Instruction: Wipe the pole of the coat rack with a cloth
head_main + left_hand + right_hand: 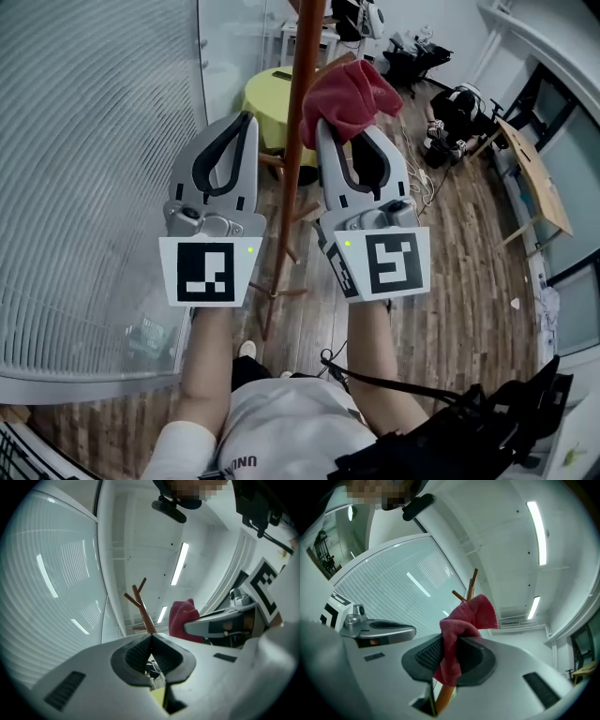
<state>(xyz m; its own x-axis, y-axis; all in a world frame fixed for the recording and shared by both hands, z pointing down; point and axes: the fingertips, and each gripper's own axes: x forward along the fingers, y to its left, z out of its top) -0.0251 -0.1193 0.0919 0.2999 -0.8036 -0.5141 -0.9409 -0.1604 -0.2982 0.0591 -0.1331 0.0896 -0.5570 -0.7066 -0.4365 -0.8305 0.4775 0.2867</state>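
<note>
The coat rack's reddish-brown pole (292,159) rises between my two grippers in the head view. My right gripper (349,131) is shut on a red cloth (349,92), and the cloth bunches against the right side of the pole. In the right gripper view the cloth (461,625) hangs pinched between the dark pads, with the pole (471,585) and its pegs behind it. My left gripper (246,118) is shut and empty, just left of the pole. Its view shows the pole top (140,604) and the cloth (180,618) past the closed tips (151,637).
A ribbed glass wall (94,187) stands close on the left. The rack's wooden feet (281,291) spread on the plank floor. Behind stands a yellow-green round table (267,103). Bags (459,108), cables (422,187) and a wooden table (534,178) lie to the right.
</note>
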